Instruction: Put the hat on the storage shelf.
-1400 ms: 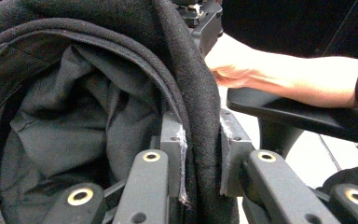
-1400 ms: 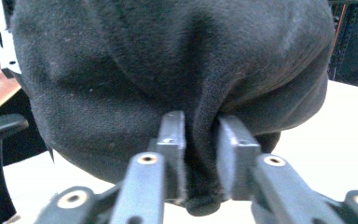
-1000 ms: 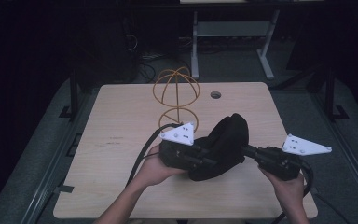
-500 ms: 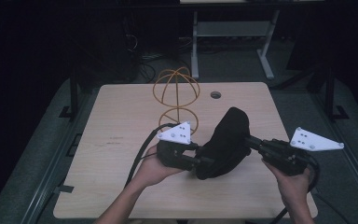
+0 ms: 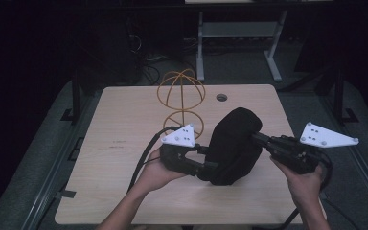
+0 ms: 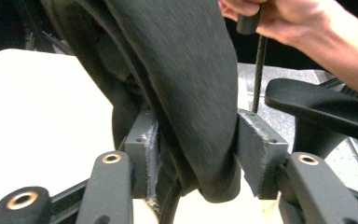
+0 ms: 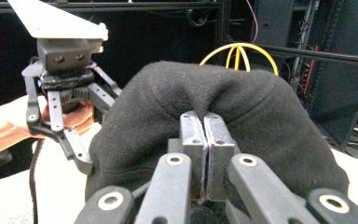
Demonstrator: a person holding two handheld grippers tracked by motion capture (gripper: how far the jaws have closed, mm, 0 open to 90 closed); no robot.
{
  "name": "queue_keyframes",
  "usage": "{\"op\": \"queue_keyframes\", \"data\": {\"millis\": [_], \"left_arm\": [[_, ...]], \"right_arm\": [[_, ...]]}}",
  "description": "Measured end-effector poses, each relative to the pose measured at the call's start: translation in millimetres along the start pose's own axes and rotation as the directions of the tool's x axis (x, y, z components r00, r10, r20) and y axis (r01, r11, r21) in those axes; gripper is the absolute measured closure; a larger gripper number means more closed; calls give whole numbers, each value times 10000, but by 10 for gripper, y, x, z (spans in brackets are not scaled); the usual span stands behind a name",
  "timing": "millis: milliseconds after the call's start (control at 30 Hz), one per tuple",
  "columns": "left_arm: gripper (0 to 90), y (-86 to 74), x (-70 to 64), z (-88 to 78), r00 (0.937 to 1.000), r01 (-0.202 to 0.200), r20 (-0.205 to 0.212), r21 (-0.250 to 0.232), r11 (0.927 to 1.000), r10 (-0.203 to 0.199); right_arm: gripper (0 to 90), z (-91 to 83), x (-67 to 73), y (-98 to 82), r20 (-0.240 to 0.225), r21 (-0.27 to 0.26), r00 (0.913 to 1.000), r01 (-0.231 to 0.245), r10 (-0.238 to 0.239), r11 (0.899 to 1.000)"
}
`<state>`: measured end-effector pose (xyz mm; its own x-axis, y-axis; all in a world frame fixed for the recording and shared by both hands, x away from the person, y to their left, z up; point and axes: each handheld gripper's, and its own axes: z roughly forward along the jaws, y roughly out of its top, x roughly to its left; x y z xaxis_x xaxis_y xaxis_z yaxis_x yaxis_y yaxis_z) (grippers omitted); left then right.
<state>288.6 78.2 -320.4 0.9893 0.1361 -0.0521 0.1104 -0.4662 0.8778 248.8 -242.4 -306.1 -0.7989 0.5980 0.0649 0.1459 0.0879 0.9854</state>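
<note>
A black knitted hat [image 5: 235, 143] hangs above the table between my two grippers. My right gripper [image 5: 258, 138] is shut on a fold of the hat's right side; in the right gripper view its pads [image 7: 206, 130] pinch the fabric [image 7: 214, 88] tightly. My left gripper [image 5: 208, 167] is at the hat's lower left edge. Its jaws have just been opening, and in the left gripper view the hat's folded brim [image 6: 186, 93] hangs loosely between the spread pads [image 6: 193, 154].
A yellow wire hat stand [image 5: 181, 103] with a round head-shaped top stands on the wooden table [image 5: 124, 124] just behind my left gripper. A cable hole [image 5: 221, 97] lies near the far edge. Dark floor and metal desk legs surround the table.
The right gripper has risen with its side of the hat, so the hat stands taller. The left gripper kept its place while its jaws spread apart around the brim.
</note>
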Motion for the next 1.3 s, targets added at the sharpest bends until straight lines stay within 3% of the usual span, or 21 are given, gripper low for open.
{"op": "queue_keyframes", "data": {"millis": [333,467,500,667,700,733,767,800,867,933,1000,1033,1067,1100,1133,1167,1200,1233,1300], "left_arm": [[394,-176,41,-140,9967,255,-782,401,9989,-223],[377,-273,64,-245,9925,314,-1201,545,9980,-247],[367,-341,83,-305,9879,492,-1504,657,9966,-388],[355,-471,124,-434,9805,679,-1903,918,9935,-494],[351,-561,144,-519,9744,789,-2178,965,9922,-563],[348,-561,144,-519,9744,789,-2178,965,9922,-563],[346,-641,155,-581,9685,917,-2392,857,9921,-689],[339,-641,155,-581,9685,917,-2392,857,9921,-689],[333,-734,173,-640,9595,1192,-2642,676,9906,-975],[320,-871,217,-726,9485,1260,-3019,812,9887,-960],[311,-902,224,-741,9459,1299,-3093,830,9880,-984],[304,-994,239,-773,9361,1490,-3327,805,9855,-1144],[296,-994,239,-773,9361,1490,-3327,805,9855,-1144],[287,-1072,253,-801,9298,1645,-3458,851,9827,-1257],[283,-1072,253,-801,9298,1645,-3458,851,9827,-1257],[279,-1141,260,-816,9253,1724,-3556,848,9814,-1318],[273,-1141,260,-816,9253,1724,-3556,848,9814,-1318],[267,-1224,266,-840,9207,1888,-3619,848,9783,-1463],[261,-1291,266,-858,9171,1966,-3672,783,9773,-1551]], "right_arm": [[889,24,-137,147,118,376,9999,-110,106,9992],[889,42,-198,204,257,496,9996,-165,152,9986],[889,51,-222,238,341,496,9994,-126,110,9987],[889,82,-282,325,428,471,9990,-167,147,9987],[888,104,-321,383,475,502,9988,-104,80,9987],[888,104,-321,383,475,502,9988,-104,80,9987],[889,134,-358,451,536,528,9986,-52,23,9986],[889,134,-358,451,536,528,9986,-52,23,9986],[888,176,-397,534,535,533,9986,-39,11,9986],[888,247,-445,640,591,574,9982,34,-68,9983],[888,275,-458,674,600,600,9982,37,-73,9982],[888,330,-481,737,599,628,9981,78,-116,9980],[888,330,-481,737,599,628,9981,78,-116,9980],[888,382,-503,795,636,648,9978,140,-181,9978],[888,382,-503,795,636,648,9978,140,-181,9978],[889,434,-528,846,622,637,9979,113,-153,9979],[889,434,-528,846,622,637,9979,113,-153,9979],[888,479,-550,885,638,640,9978,117,-157,9979],[888,531,-577,931,708,627,9974,115,-159,9980]]}}
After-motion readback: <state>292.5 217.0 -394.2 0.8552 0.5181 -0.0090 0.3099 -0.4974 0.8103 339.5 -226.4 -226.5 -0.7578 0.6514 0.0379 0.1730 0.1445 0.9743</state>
